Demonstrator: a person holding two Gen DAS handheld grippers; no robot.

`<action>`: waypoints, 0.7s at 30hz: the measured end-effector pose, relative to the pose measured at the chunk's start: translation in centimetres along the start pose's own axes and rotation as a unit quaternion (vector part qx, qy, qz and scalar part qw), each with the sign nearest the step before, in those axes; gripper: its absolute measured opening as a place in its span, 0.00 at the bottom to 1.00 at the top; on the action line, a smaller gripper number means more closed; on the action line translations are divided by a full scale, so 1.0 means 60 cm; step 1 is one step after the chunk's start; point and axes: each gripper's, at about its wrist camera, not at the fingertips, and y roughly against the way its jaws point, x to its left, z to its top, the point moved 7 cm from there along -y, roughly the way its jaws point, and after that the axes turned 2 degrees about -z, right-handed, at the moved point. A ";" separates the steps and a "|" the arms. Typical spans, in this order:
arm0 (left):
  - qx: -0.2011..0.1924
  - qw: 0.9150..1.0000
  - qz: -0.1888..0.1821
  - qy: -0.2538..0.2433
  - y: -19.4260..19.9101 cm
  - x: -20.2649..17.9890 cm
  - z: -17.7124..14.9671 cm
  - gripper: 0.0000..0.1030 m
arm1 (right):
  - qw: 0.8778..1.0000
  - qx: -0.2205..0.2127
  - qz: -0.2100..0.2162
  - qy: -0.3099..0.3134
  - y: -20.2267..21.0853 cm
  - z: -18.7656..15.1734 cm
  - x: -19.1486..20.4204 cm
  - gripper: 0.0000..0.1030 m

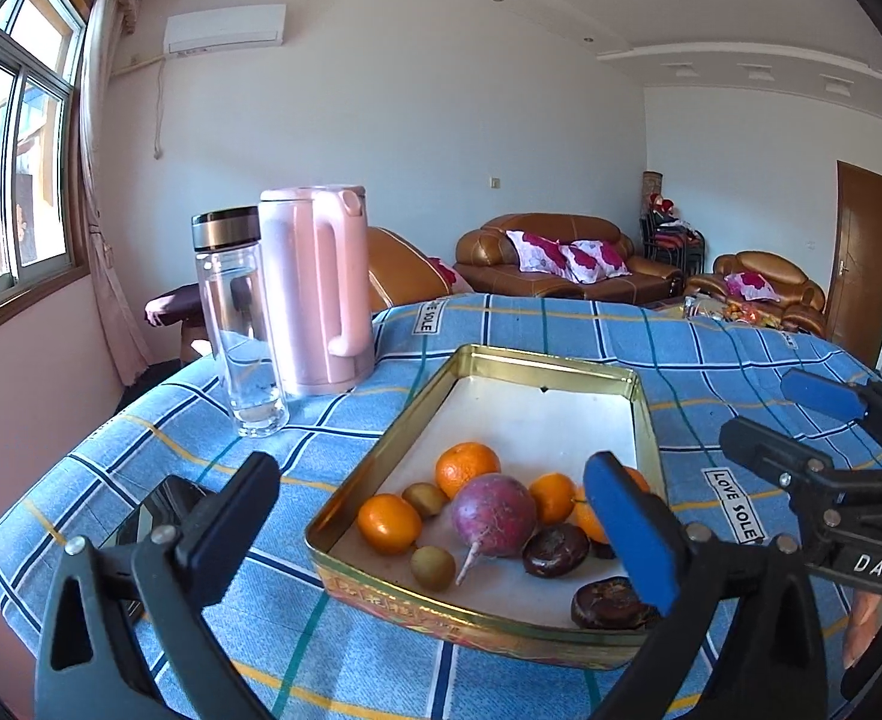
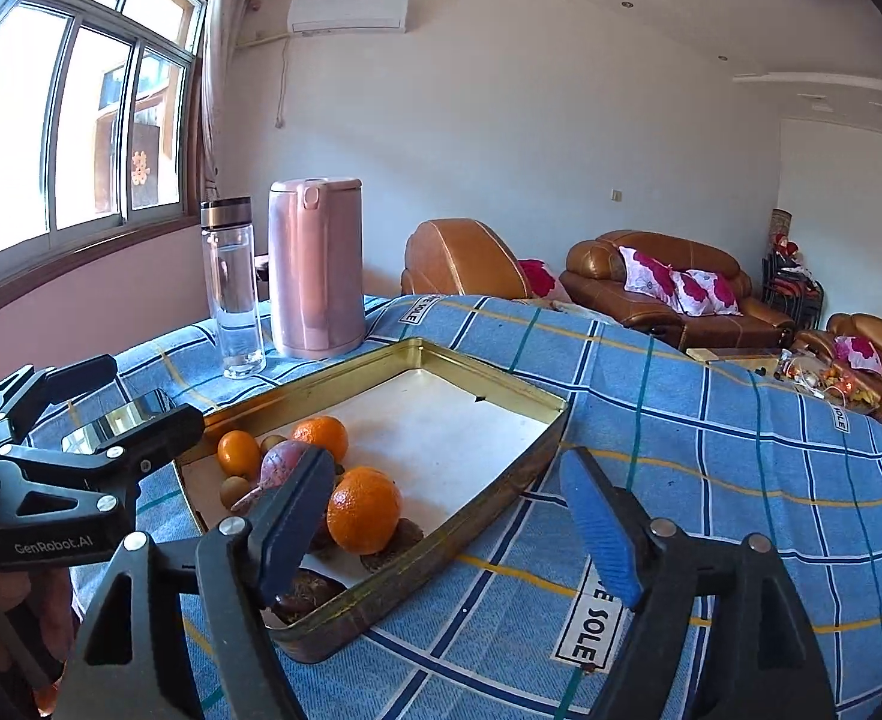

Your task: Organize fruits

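A gold metal tray (image 1: 375, 456) (image 2: 501, 480) lies on the blue checked tablecloth. In its near end lie several oranges (image 1: 468, 468) (image 2: 364, 510), a purple round fruit with a stem (image 1: 494, 516) (image 2: 285, 461), small brown-green fruits (image 1: 433, 567) and dark brown fruits (image 1: 556, 550). My left gripper (image 1: 441, 528) is open and empty, just before the tray's near end. My right gripper (image 2: 447, 516) is open and empty, over the tray's right rim; it also shows in the left wrist view (image 1: 801, 420).
A pink kettle (image 1: 315, 294) (image 2: 316, 267) and a clear bottle (image 1: 240, 324) (image 2: 234, 288) stand behind the tray at the left. A phone (image 1: 159, 510) (image 2: 114, 423) lies left of the tray. Brown sofas (image 1: 561, 264) stand beyond the table.
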 end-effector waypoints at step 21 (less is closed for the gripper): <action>-0.004 1.000 -0.004 -0.007 0.017 -0.019 0.004 1.00 | 1.000 -0.024 -0.003 0.000 0.040 0.011 -0.002 0.78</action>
